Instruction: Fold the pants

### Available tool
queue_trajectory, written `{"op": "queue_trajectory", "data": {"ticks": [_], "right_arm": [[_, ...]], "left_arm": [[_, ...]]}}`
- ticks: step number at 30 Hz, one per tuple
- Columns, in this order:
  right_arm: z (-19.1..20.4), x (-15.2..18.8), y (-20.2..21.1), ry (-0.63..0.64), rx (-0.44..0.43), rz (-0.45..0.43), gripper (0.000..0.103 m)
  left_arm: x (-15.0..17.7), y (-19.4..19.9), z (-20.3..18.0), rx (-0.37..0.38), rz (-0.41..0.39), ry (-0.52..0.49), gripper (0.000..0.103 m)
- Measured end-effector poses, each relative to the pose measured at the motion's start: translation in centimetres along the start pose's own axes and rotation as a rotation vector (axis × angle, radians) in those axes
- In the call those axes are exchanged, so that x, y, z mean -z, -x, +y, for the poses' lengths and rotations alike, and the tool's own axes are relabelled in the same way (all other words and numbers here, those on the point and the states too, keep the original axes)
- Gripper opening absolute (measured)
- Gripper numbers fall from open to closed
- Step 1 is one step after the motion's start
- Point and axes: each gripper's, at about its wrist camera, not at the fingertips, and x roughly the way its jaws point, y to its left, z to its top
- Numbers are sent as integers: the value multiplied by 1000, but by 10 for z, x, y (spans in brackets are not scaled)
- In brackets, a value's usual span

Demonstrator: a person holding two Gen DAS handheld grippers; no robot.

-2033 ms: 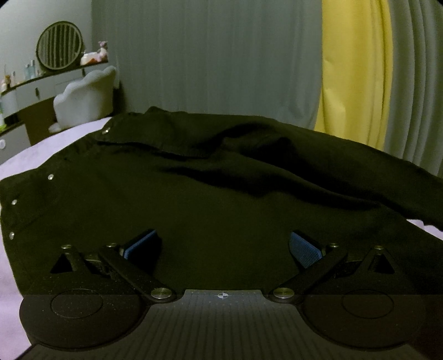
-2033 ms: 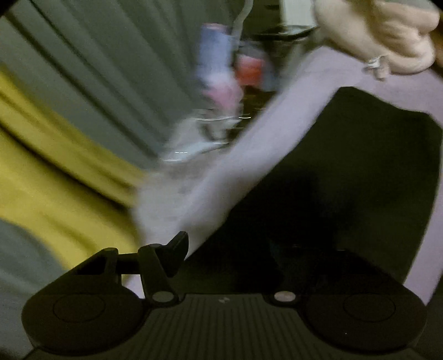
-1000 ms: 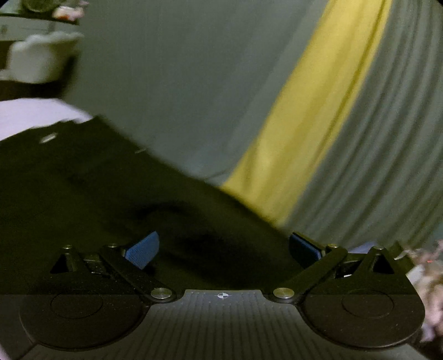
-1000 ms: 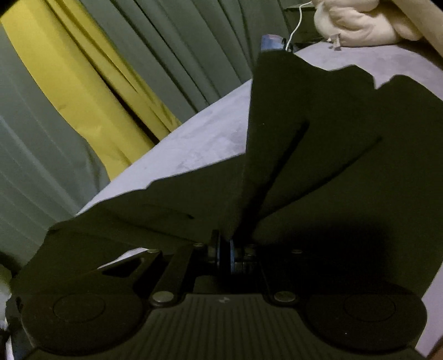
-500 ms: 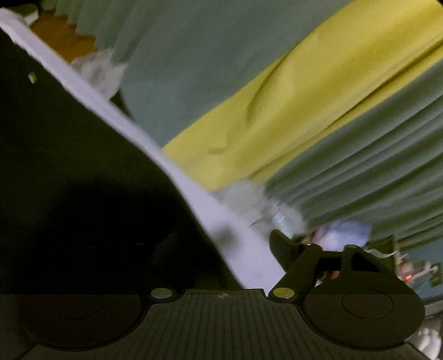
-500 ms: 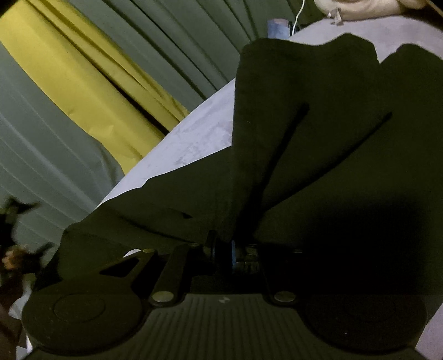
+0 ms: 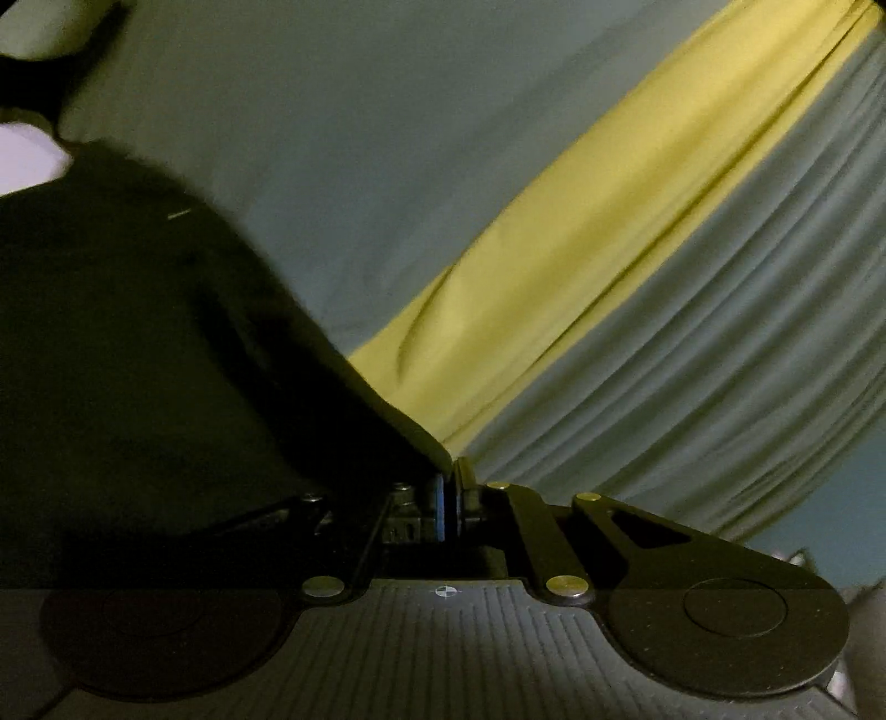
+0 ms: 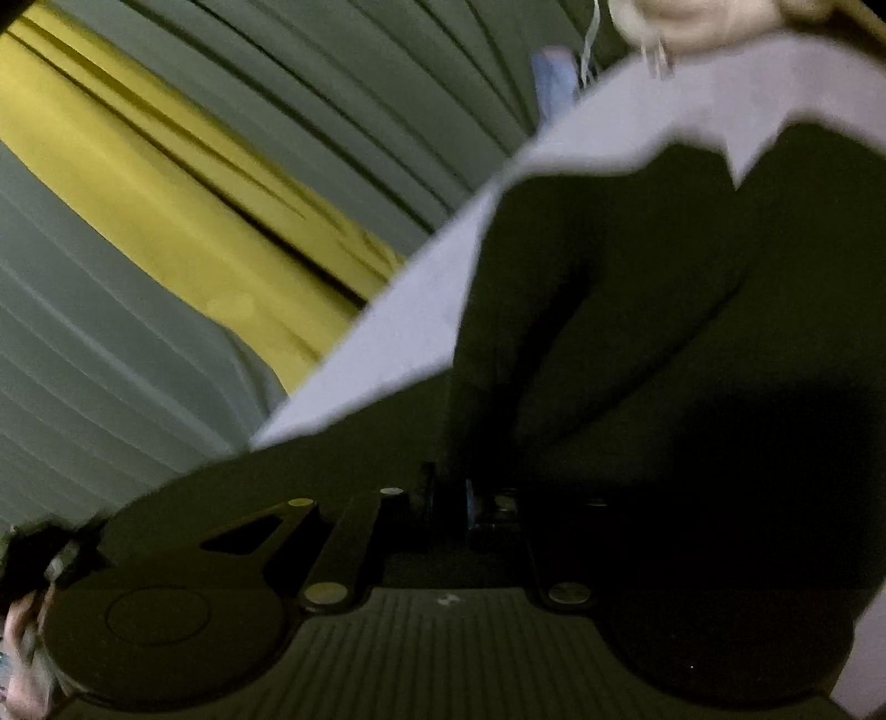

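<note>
Looking along the left gripper [image 7: 449,487], the two blue-padded fingers are pressed together on an edge of the black pants [image 7: 138,360]. From that pinch the dark cloth rises and spreads across the left half of the view. Behind it hang grey-green curtains [image 7: 720,332] with a yellow curtain [image 7: 554,266] slanting between them (the camera is tilted). A small patch of the pale lilac bed sheet [image 7: 27,158] shows at the far left.

From the right wrist, the right gripper [image 8: 447,501] is likewise pinched narrow, and a fold of the pants [image 8: 637,332] stands up from between its fingers. The rest of the garment lies spread over the bed sheet [image 8: 415,321], filling the right side. Grey-green curtains [image 8: 111,387] and the yellow curtain [image 8: 166,221] fill the left; the picture is blurred. A cream plush item [image 8: 714,19] sits at the top edge.
</note>
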Motion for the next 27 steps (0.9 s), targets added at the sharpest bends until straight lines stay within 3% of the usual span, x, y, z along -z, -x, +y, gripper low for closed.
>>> {"op": "queue_trajectory", "data": {"ticks": [4,9,11,13,14,15,16,17,18,22,27], "right_arm": [[-2,4,47,30,2,-60,9],[-15,23,84,108,156,-90,9],[-20,28,94,133,212,-70,11],[-21,31,102,158,230,-58,12],[-16,32,104,173,234,-66,15],[-12,33,107,193,238,-84,25],[-6,32,107,216,251,-100,33],[-1,33,108,246,266,-109,53],[-3,31,106,271,278,-116,66],[25,35,82,547,382,-105,68],[60,43,32,791,426,-51,75]], "left_arm": [[69,103,19,-18,-93,57,5],[138,133,43,-274,-7,23,11],[139,134,52,-339,41,90,20],[130,144,60,-370,2,163,35],[127,149,60,-386,-33,170,51],[125,155,57,-407,-70,167,64],[124,161,55,-420,-109,159,69],[125,162,54,-426,-137,149,74],[125,164,53,-438,-146,143,75],[134,149,41,-457,-117,139,77],[133,130,59,-508,-99,132,82]]}}
